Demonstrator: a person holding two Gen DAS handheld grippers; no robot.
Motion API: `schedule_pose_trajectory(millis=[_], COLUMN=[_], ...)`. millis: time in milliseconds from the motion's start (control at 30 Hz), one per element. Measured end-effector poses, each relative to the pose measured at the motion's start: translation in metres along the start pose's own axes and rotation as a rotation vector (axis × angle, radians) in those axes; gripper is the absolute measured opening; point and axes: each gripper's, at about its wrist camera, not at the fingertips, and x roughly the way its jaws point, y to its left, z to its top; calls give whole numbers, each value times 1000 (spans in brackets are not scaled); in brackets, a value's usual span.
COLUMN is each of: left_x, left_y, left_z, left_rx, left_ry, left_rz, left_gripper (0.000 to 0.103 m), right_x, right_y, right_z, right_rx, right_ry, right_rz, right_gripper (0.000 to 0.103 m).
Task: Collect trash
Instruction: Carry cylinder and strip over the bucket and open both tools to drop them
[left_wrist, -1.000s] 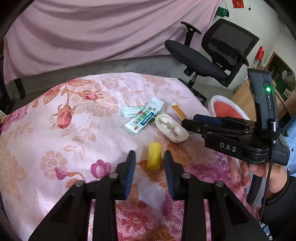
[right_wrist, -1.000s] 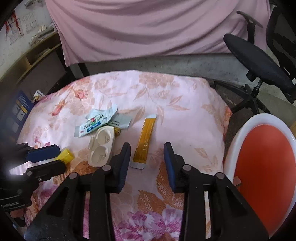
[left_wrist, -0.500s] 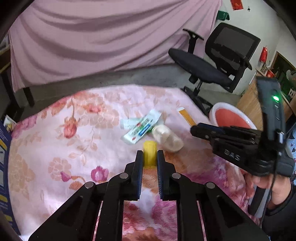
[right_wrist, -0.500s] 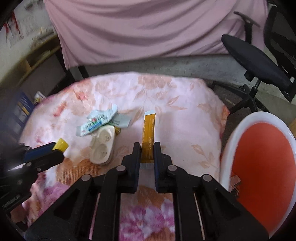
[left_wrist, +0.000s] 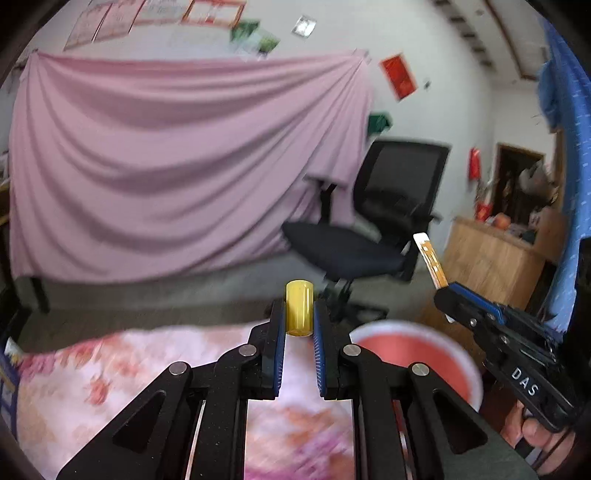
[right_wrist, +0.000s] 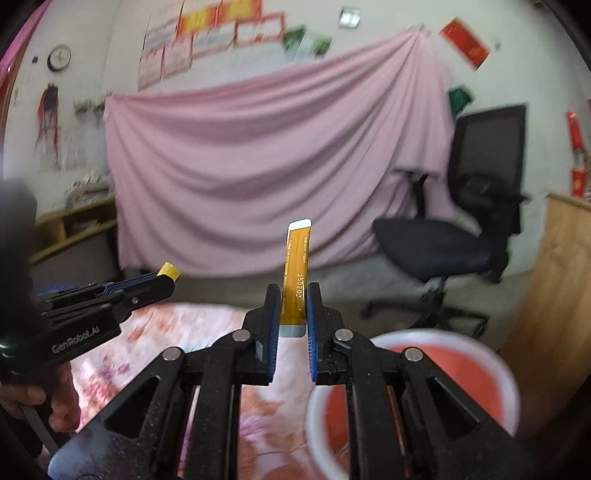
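Two tongs (left_wrist: 299, 314) (right_wrist: 291, 306), one cap (left_wrist: 299, 308), one sachet (right_wrist: 295, 273)

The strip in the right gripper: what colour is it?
The strip is orange with white ends; the right wrist view shows it best.

A lived-in room of a home, used partly as a work space, is suggested. A pink sheet (right_wrist: 280, 177) is hung across the back wall, and all else is placed around it: posters (right_wrist: 221, 29) and a round clock (right_wrist: 59, 57) above it, a black office chair (right_wrist: 476, 206) to its right, wooden shelving (right_wrist: 74, 225) to its left, and a floral bedcover (left_wrist: 110, 376) in front.
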Motion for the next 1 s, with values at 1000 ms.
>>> schedule_pose_trajectory(millis=[1000], left_x=[113], left_y=[-125], left_z=[-46], left_rx=[54], left_ry=[404], left_rz=[-193], left_gripper=[11], right_x=[-30], right_y=[-132], right_z=[-86], right_rx=[201], right_ry=[217], right_rz=[-194], right_gripper=[37])
